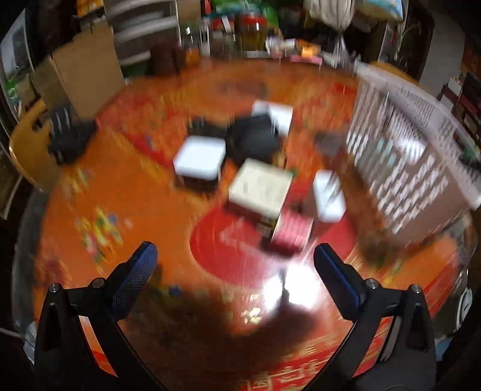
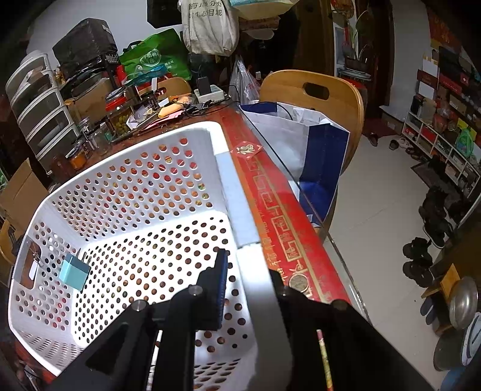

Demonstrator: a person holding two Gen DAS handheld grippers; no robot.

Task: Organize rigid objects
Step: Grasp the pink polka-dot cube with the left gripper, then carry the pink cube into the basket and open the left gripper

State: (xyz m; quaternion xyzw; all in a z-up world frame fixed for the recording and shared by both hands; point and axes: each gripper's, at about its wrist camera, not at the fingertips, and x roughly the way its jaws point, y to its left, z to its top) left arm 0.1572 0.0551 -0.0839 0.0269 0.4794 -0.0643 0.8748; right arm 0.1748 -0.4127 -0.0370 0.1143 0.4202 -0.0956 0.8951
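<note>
White basket [image 2: 144, 180] (round holes throughout); light-blue charger [image 2: 73, 271]; red-orange patterned tablecloth [image 1: 126, 186].

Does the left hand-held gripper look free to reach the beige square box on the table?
Probably yes: the left hand-held gripper is open and empty, with bare orange tablecloth before the beige square box. Blur hides fine detail.

The right wrist view gives the clearest writing: a small red square sticker [image 2: 246, 149] on the table's red border carries the gold character 福. The hanging canvas tote bag [image 2: 209, 22] bears dark Chinese print, of which 分 and 目城 can be made out (the rest is too bent to read). The green shopping bag [image 2: 156, 55] has a white logo and characters too small to tell. The left wrist view is blurred throughout; nothing there reads.
</note>
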